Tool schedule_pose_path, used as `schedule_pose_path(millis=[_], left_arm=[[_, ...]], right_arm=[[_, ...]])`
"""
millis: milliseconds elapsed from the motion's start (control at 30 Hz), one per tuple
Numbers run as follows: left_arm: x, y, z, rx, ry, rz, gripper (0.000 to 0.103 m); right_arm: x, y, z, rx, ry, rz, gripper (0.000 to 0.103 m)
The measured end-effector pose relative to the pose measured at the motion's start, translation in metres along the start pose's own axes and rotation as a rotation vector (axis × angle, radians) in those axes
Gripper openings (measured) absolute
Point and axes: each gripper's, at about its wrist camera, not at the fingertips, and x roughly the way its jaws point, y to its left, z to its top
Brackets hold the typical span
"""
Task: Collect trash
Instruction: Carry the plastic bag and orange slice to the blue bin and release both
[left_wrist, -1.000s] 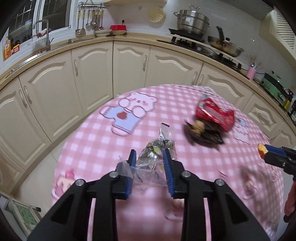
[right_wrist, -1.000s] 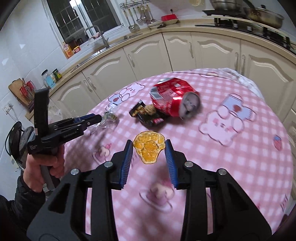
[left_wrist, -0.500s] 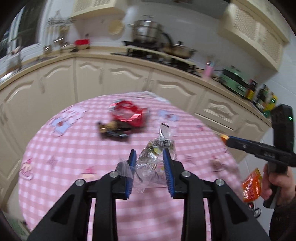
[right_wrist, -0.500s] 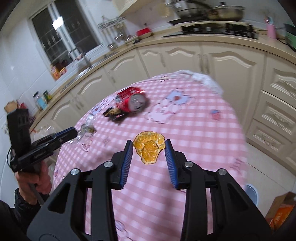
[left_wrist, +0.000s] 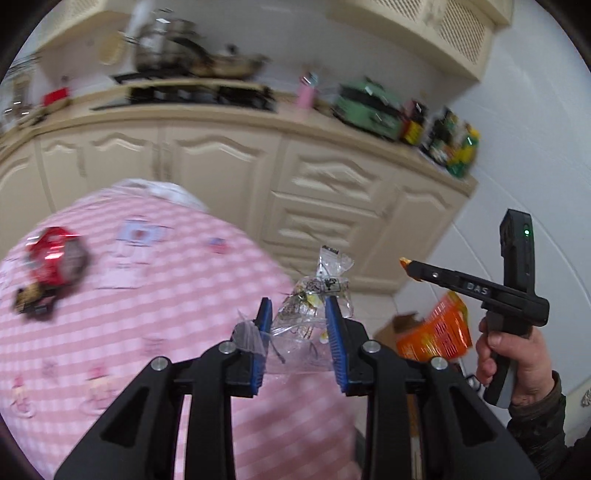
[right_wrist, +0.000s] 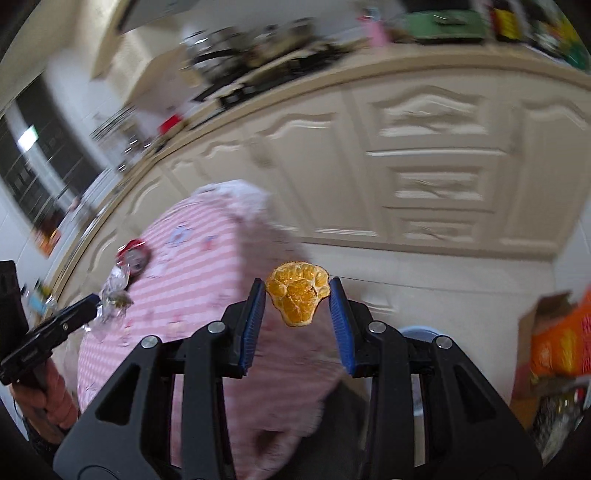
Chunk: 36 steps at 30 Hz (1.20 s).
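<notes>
A pink checked tablecloth table (left_wrist: 155, 295) carries a crushed red can (left_wrist: 55, 256) beside a dark wrapper (left_wrist: 31, 301)

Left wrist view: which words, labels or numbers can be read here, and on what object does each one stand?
"DAS", on the right gripper, along its black body.
Clear plastic wrapper in the left gripper: black print, too small to read.
Orange box: print blurred.
Crushed red can: blurred.

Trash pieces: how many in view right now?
4. Clear wrapper in the left gripper; orange peel in the right gripper; crushed red can and dark wrapper on the table. Blur may hide more.
</notes>
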Motion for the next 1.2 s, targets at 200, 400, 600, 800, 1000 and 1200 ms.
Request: schedule_pose_path(millis=[200,400,600,800,1000,1200], left_arm=[[0.100,-0.059,-0.004,0.033,0.200,-0.060,0.029],[0.179,-0.093,-0.019,0.075,0.359,-0.054,0.029],[0.238,-0.107,-0.031,0.095,0.496,-0.019,0.030],[0.280,-0.106,-0.036,0.079,0.596,0.047,0.077],[0.276,-0.098,-0.033,0.056,0.543,0.063,0.085],[0.260,-0.105,-0.024,0.076,0.486,0.064,0.088]], right_arm=[[0.019,-0.071,-0.018,0.165,0.053,-0.042,0.035],[0.048,-0.113,-0.035,0.277,0.110,-0.028,0.035],[0.078,-0.146,-0.050,0.375,0.170,-0.016,0.035],[0.089,-0.166,-0.059,0.455,0.183,-0.034,0.078],[0.087,-0.177,-0.062,0.483,0.188,-0.079,0.096],[0.084,-0.174,-0.062,0.477,0.195,-0.104,0.097]])
